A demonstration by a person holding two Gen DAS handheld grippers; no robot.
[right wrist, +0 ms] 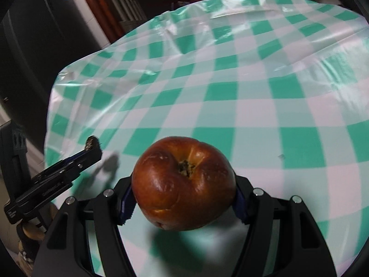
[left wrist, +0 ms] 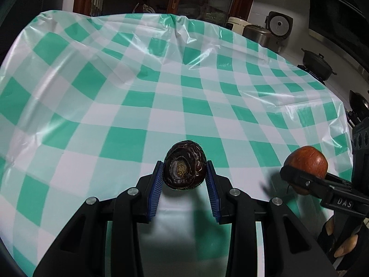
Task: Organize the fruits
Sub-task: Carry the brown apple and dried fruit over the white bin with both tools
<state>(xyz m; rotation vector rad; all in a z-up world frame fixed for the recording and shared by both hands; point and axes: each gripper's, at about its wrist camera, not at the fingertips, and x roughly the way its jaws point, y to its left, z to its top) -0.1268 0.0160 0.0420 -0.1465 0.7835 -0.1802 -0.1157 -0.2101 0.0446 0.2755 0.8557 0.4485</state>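
- Left wrist view: my left tool [left wrist: 184,176] is clamped on a small dark, round fruit [left wrist: 184,165]. The blue pads [left wrist: 155,184] press it from both sides, and it hangs above the near part of the desk [left wrist: 161,87], with its shadow on the checked cloth below.
- In the same view, my right tool [left wrist: 299,177] sits toward the desk's right edge, gripping a red-brown apple [left wrist: 307,161] held clear of the cloth.
- Right wrist view: the apple [right wrist: 184,183] fills the space between the right tool's fingers [right wrist: 184,205]. It is wrinkled, its dimpled end faces the camera, and it is lifted above the near edge of the desk [right wrist: 253,92].
- The left tool [right wrist: 92,152] shows at the left edge of that view, with only a sliver of the dark fruit [right wrist: 91,142] peeking past its tip.
- I judge this as the carry stage, with both fruits picked and neither placed.
- I see no bowl, tray or basket on the cloth in either view, so I can't tell where they should go.
- The next move calls for finding a drop spot, lowering each fruit until it rests on something, and only then easing the grip.
- Both fruits are round and likely to roll on this slick, creased plastic cloth.
- I'd keep the two tools apart so they don't knock.
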